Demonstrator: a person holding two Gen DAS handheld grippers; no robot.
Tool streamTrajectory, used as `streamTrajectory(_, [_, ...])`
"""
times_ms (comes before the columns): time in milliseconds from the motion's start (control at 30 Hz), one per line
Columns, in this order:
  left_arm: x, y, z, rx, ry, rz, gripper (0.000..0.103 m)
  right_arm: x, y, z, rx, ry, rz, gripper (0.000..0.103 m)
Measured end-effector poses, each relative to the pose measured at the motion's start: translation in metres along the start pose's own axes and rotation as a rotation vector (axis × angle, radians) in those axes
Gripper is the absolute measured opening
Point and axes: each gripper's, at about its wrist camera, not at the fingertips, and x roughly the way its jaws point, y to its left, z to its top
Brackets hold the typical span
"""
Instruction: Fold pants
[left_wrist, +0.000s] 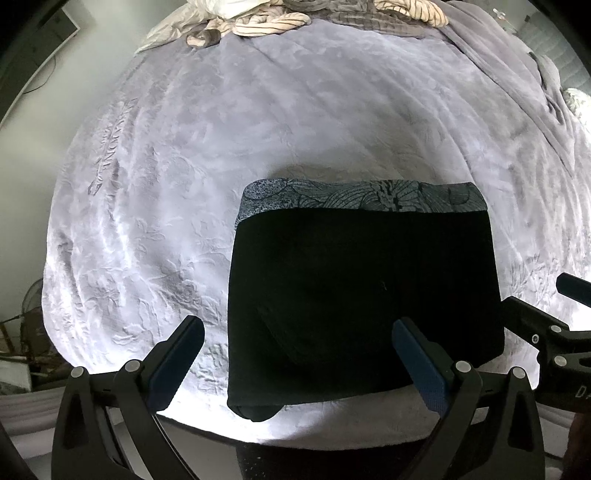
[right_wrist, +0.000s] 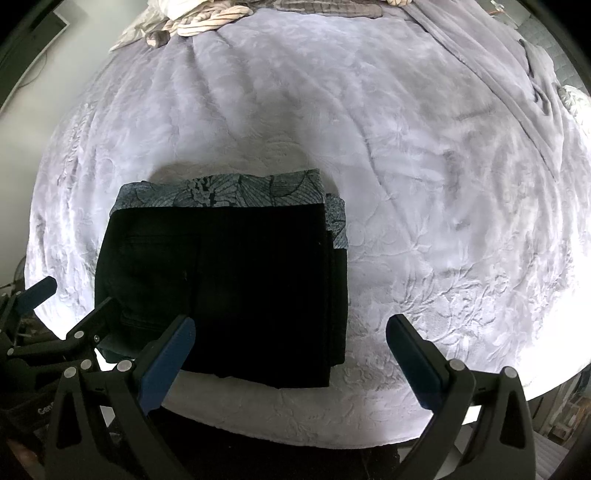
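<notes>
- The black pants (left_wrist: 362, 295) are lying folded into a compact rectangle on the lavender blanket (left_wrist: 258, 129), near its front edge, patterned waistband (left_wrist: 362, 197) facing away.
- The left gripper (left_wrist: 299, 362) and right gripper (right_wrist: 291, 354) are both hovering above the pants, jaws spread wide, pinching nothing.
- Judging by this, the fold is looking finished; lifting straight away is keeping the stack square.

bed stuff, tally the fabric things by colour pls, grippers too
Black folded pants with grey leaf-print band: 1
Lavender-grey blanket covering the bed: 1
Beige striped cloth heaped at the far end: 1
Grippers, jaws open, holding nothing: 2, left gripper and right gripper
Total: 5
</notes>
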Motion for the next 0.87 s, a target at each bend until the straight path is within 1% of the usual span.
streamTrajectory(533, [-0.0001,-0.0013,-0.0002,0.000,0.006,0.004,0.102,0.0008,0.0035,-0.0012,-0.004,0.006,-0.002,0.103])
streamTrajectory(867, [-0.0021,0.0024,-0.0028,0.010,-0.024,0.011,0.102,0.0021,0.0064,-0.0033,-0.011,0.011,-0.001,0.103])
